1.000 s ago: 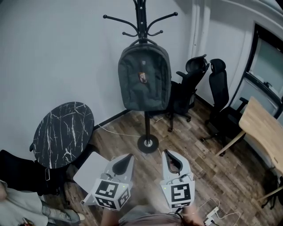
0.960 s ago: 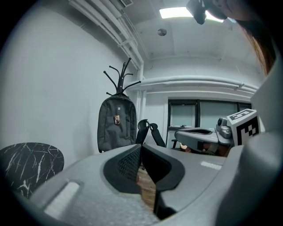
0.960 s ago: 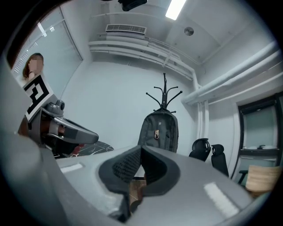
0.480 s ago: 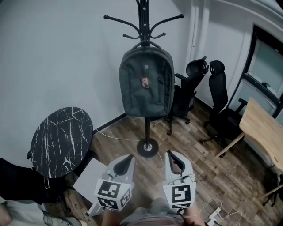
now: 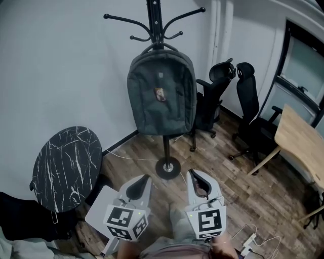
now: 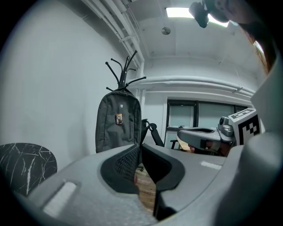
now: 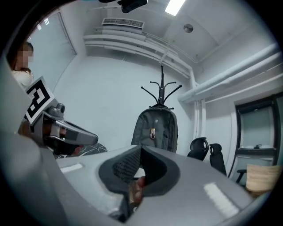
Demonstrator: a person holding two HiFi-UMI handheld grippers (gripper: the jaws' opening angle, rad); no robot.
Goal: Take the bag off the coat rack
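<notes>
Left tongs and right tongs are both closed on nothing, held low and well short of the rack. Bag hangs from the rack's top hooks. Nothing looks done yet: reaching, gripping and lifting off all remain.

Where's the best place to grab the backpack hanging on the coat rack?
Its top loop, where it hangs on the coat rack. Come from the front, above the backpack: it hangs upright, facing you, so lifting the loop should free it.
</notes>
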